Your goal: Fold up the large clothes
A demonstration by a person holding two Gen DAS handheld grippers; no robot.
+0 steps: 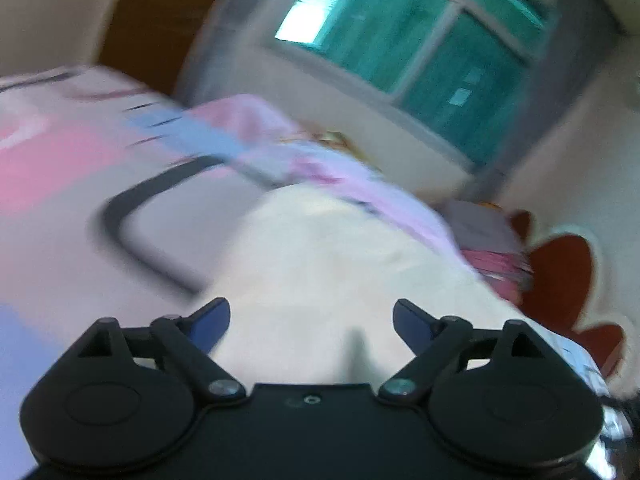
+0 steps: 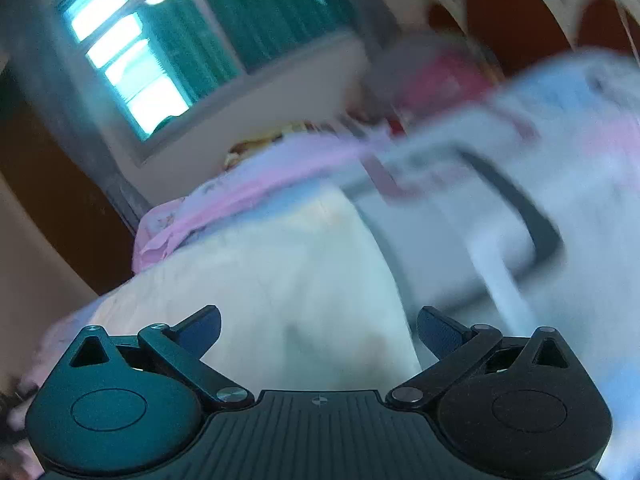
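A large white garment (image 1: pixel 320 264) lies spread on the bed, blurred by motion. My left gripper (image 1: pixel 311 322) hovers just over its near part with both fingers wide apart and nothing between them. The same white garment (image 2: pixel 288 272) fills the lower middle of the right wrist view. My right gripper (image 2: pixel 319 330) stands open above it, its blue pads (image 2: pixel 438 336) clear of the cloth. Neither gripper touches or holds the fabric.
The bedsheet (image 1: pixel 60 160) is pale with pink and blue patches and a dark curved line (image 1: pixel 120 216). A crumpled pink and lilac cloth (image 1: pixel 340 168) lies along the bed's far side. Behind stand a window with green curtains (image 1: pixel 420 40) and a red-and-cream headboard (image 1: pixel 560 272).
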